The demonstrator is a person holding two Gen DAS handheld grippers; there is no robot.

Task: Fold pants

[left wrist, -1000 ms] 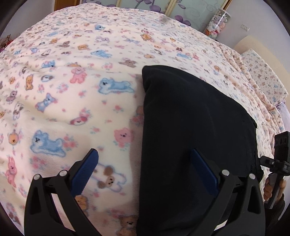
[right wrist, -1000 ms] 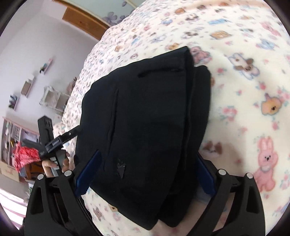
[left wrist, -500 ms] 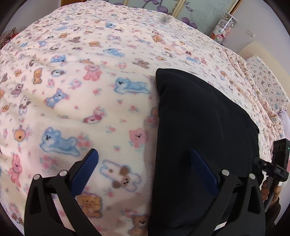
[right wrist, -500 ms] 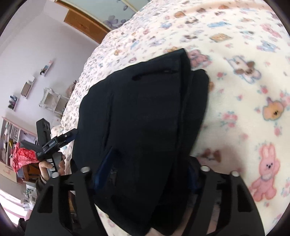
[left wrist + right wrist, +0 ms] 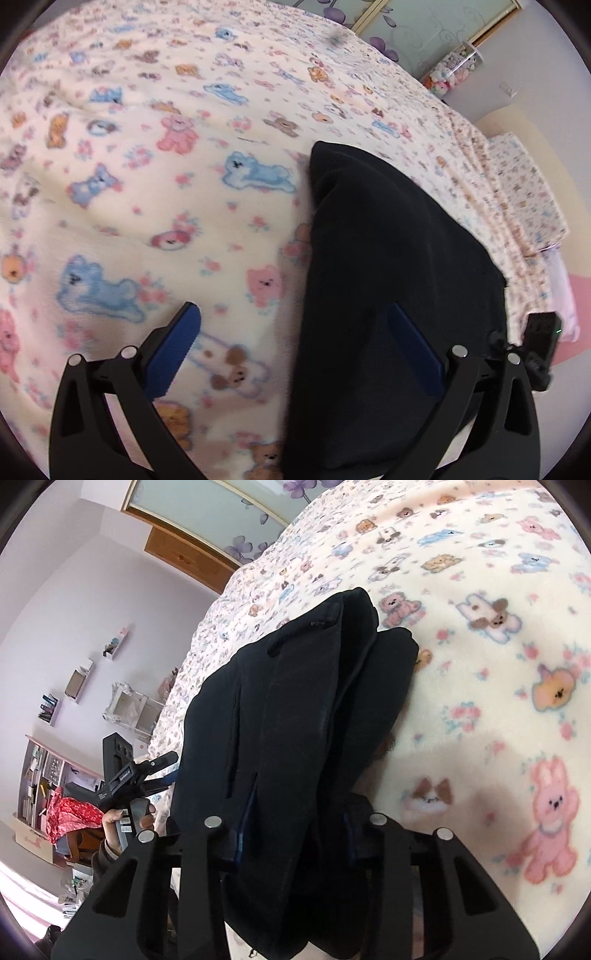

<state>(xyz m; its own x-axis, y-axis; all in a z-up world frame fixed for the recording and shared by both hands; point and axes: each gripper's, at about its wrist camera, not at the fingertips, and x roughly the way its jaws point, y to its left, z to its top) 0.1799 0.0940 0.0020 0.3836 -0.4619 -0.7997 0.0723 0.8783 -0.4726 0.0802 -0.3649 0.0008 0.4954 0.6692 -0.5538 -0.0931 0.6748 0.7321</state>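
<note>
Black pants, folded on the bed: my right tongs have just clamped their near edge; left tongs stay spread, so lifting seems next.

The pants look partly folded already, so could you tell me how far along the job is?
Done: the black pants lie in stacked layers on the animal-print blanket. In hand: the right gripper is shut on their near end, while the left gripper is open beside them. Left: probably one last fold, or setting the bundle down.
</note>
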